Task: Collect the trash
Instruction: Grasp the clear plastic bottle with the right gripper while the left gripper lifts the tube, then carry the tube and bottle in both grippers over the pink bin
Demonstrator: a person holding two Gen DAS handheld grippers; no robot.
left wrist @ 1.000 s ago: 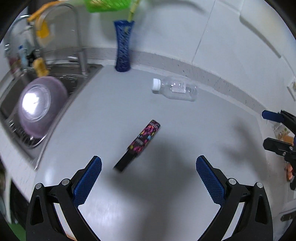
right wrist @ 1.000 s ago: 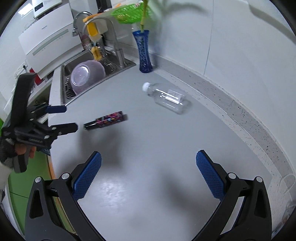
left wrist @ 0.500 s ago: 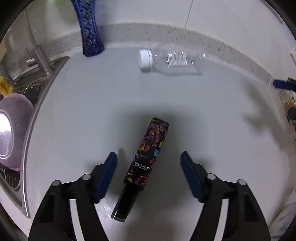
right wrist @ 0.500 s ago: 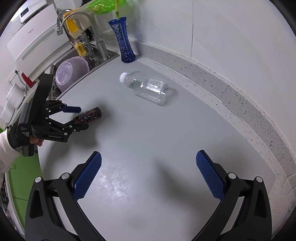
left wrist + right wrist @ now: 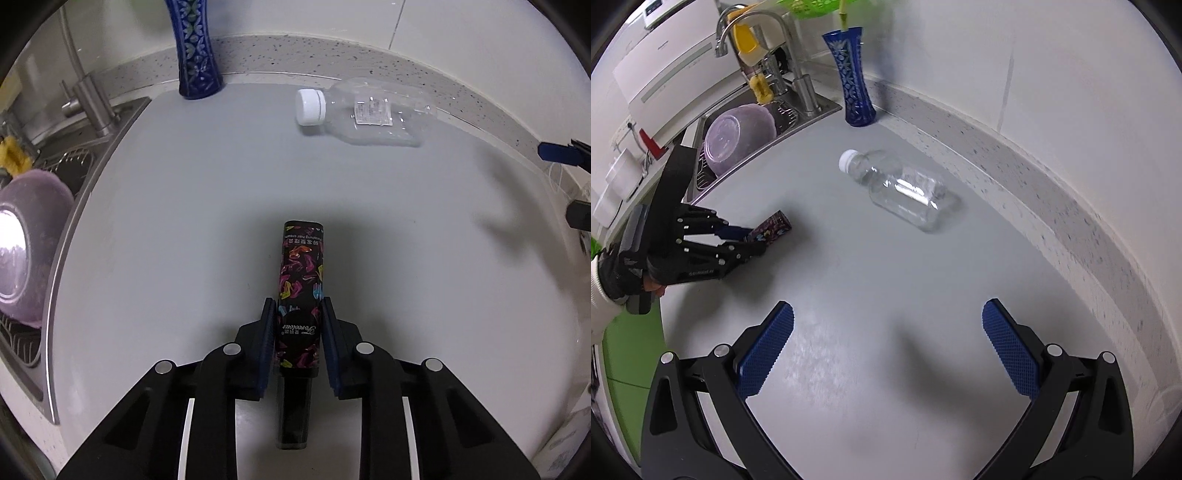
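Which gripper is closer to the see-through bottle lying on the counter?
Right. The open right gripper points toward the bottle across bare counter; the left gripper is off to the side, shut on the black tube.

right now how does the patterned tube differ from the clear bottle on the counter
The patterned tube is dark, opaque and slim; the clear bottle is see-through and wider, with a white cap. The tube is clamped between the pads of the left gripper; the bottle lies free, with the open right gripper not touching it. The tube is nearer the sink, the bottle nearer the wall. Both lie flat on the grey counter.
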